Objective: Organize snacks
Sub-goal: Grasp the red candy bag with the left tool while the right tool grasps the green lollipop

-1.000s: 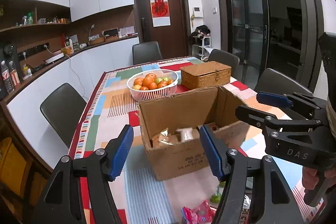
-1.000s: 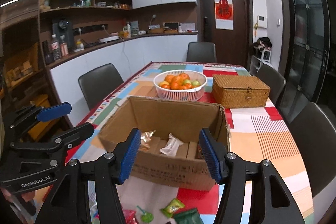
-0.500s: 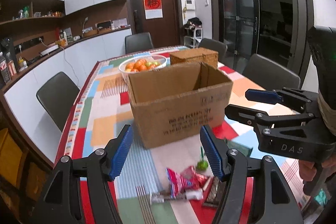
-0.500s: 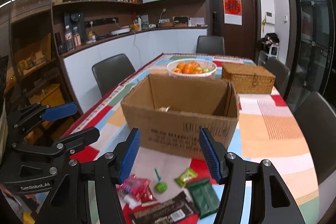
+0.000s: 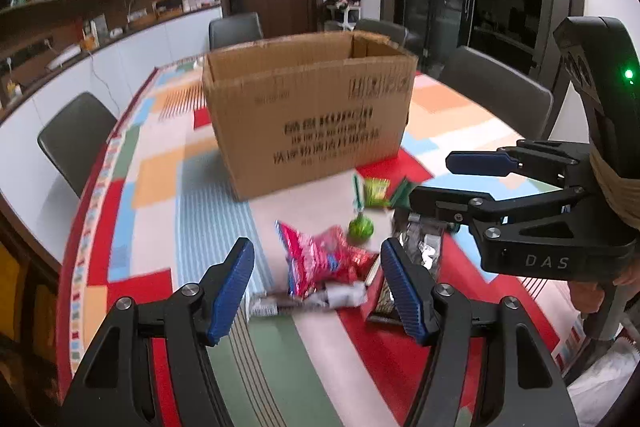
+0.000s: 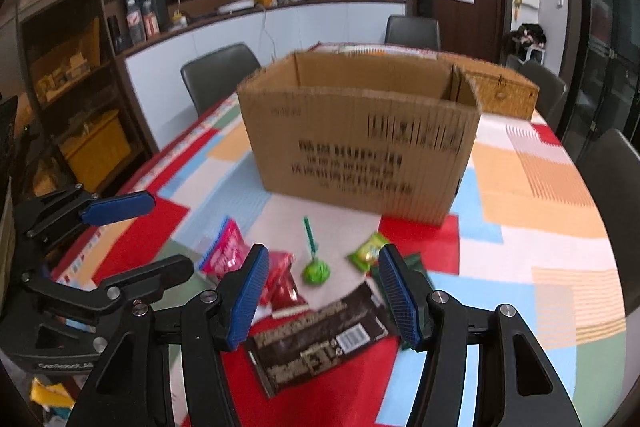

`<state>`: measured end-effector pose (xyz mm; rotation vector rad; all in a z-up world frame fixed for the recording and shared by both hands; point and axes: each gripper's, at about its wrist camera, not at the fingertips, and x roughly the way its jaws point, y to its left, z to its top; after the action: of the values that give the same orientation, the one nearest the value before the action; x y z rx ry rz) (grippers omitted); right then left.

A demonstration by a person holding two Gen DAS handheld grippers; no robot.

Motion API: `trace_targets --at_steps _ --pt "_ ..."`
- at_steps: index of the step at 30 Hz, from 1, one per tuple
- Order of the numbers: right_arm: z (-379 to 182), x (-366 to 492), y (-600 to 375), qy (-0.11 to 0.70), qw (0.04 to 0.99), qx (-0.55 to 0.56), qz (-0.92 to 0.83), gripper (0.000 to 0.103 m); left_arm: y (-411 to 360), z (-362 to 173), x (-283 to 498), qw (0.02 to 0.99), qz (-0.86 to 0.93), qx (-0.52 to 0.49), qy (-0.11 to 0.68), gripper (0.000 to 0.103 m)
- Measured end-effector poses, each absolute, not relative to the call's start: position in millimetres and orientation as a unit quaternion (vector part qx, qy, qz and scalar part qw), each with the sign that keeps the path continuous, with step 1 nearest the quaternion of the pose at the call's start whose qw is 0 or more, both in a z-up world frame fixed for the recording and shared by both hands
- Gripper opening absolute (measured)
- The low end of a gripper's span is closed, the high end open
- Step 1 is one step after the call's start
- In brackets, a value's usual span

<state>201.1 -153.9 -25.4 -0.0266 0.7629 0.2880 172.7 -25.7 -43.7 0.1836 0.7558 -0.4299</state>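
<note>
An open cardboard box (image 5: 308, 111) stands on the patterned table; it also shows in the right wrist view (image 6: 360, 139). In front of it lie loose snacks: red packets (image 5: 320, 259) (image 6: 248, 267), a green lollipop (image 5: 361, 225) (image 6: 315, 269), a yellow-green candy (image 5: 376, 191) (image 6: 366, 251), a dark chocolate bar (image 6: 316, 341) and a dark green packet (image 6: 412, 267). My left gripper (image 5: 316, 287) is open and empty, low over the red packets. My right gripper (image 6: 322, 297) is open and empty above the chocolate bar; it also shows in the left wrist view (image 5: 452, 181).
A wicker basket (image 6: 500, 93) sits behind the box. Grey chairs (image 5: 76, 135) (image 6: 218, 71) ring the table. White cabinets and shelves line the left wall. The table's near edge is close under both grippers.
Both grippers have dropped from above the box to low over the snacks in front of it. The box inside and the fruit bowl are now out of sight. Both stay open.
</note>
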Motion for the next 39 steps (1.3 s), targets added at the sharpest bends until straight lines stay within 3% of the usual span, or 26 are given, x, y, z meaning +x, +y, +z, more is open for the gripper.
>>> trace_targets --at_steps 9,18,35,39 --pt "-59 219 -143 0.417 0.897 -0.023 0.147 0.046 -22 -70 192 0.895 -0.221 0.079 0.379 0.063" --pt "-81 239 -144 0.456 0.874 0.005 0.165 0.04 -28 -91 213 0.873 -0.251 0.063 0.413 0.048" --pt "-109 274 -130 0.488 0.855 0.02 0.175 0.033 -25 -105 231 0.86 -0.266 0.031 0.435 0.041" --pt "-114 277 -130 0.496 0.851 0.016 0.171 0.027 -25 -104 233 0.86 -0.265 0.024 0.435 0.035"
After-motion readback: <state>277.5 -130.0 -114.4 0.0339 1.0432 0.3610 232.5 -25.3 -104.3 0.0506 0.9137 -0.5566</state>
